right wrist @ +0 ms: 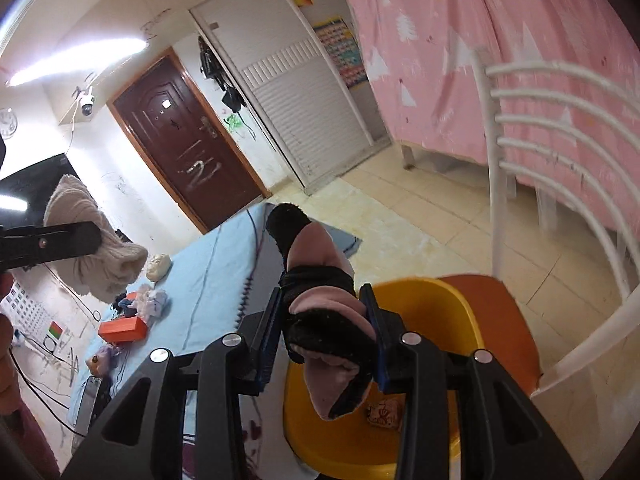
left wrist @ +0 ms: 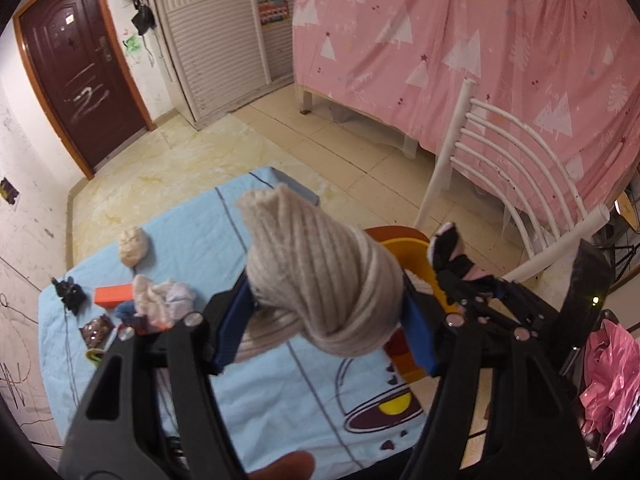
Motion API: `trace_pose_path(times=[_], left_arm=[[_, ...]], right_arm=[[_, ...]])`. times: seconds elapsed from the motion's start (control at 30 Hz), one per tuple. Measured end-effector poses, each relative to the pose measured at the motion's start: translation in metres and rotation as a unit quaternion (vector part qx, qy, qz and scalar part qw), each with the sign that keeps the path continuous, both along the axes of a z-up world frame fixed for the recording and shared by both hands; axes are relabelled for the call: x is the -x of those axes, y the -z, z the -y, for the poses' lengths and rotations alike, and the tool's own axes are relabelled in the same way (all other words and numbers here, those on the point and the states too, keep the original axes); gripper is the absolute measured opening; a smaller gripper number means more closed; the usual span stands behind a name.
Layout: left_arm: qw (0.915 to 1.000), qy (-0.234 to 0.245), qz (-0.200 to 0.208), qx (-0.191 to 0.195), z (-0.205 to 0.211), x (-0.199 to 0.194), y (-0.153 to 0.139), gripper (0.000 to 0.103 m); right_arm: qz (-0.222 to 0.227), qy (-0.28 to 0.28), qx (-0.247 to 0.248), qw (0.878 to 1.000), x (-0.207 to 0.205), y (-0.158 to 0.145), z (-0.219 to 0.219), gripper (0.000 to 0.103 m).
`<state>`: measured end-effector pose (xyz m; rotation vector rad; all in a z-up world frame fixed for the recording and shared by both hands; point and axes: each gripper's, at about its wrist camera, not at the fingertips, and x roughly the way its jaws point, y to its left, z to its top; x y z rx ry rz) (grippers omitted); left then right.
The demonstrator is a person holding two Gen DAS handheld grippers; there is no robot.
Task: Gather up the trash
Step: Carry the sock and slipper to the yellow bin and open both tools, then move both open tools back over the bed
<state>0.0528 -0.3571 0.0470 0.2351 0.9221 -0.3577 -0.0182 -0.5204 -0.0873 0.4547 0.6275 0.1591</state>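
Left hand-held gripper (left wrist: 332, 312): blue pads pinching one beige ribbed sock (left wrist: 320, 280), raised above the blue-sheeted worktop (left wrist: 280, 400). Right hand-held gripper (right wrist: 326, 328): pads pinching one pink-and-black sock (right wrist: 324, 320), held over a yellow basin (right wrist: 440, 312) on the orange seat of a white chair (right wrist: 560, 140).

Seen only from the right wrist: a small patterned item (right wrist: 385, 413) lying in the bottom of the yellow basin; a wall clock (right wrist: 7, 122), a security camera (right wrist: 86, 104) and a lit ceiling tube (right wrist: 80, 60). Also from there, the left hand-held gripper side-on at the left edge, beige sock hanging from it.

Seen only from the left wrist: a pink plastic bag (left wrist: 608, 392) at the right edge, a dark figurine (left wrist: 70, 294) and a brown packet (left wrist: 96, 330) on the sheet, plus the right hand-held gripper beyond the beige sock, pink-and-black sock poking up.

Shared by both: one orange block (left wrist: 114, 295), one crumpled pale cloth bundle (left wrist: 160, 296) just beside it, one cream lump (left wrist: 134, 246) farther back, well apart from the rest.

Counted: two hand-held grippers, two socks held, one basin, one chair, one brown door (left wrist: 80, 72), one pink curtain (left wrist: 480, 60) with white trees. Smaller bits near the orange block too tangled to count.
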Motion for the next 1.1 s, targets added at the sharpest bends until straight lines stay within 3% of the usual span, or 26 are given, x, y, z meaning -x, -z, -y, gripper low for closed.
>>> trace_pose_path(times=[0.3, 0.43, 0.73, 1.1], left_arm=[[0.9997, 0.016, -0.012, -0.017, 0.047, -0.005, 0.017, 0.065], [0.9994, 0.022, -0.016, -0.021, 0.062, -0.006, 0.021, 0.068], [0.9992, 0.034, 0.002, -0.021, 0.081, -0.001, 0.012, 0.077], [0.9992, 0.028, 0.027, -0.012, 0.063, 0.008, -0.014, 0.077]], right_arm=[[-0.019, -0.001, -0.012, 1.0, -0.01, 0.018, 0.01, 0.04], [-0.013, 0.008, -0.019, 1.0, -0.007, 0.017, 0.017, 0.053], [-0.013, 0.045, -0.031, 0.998, 0.002, 0.019, 0.045, 0.053], [-0.001, 0.015, -0.024, 1.0, 0.0, 0.007, 0.023, 0.054]])
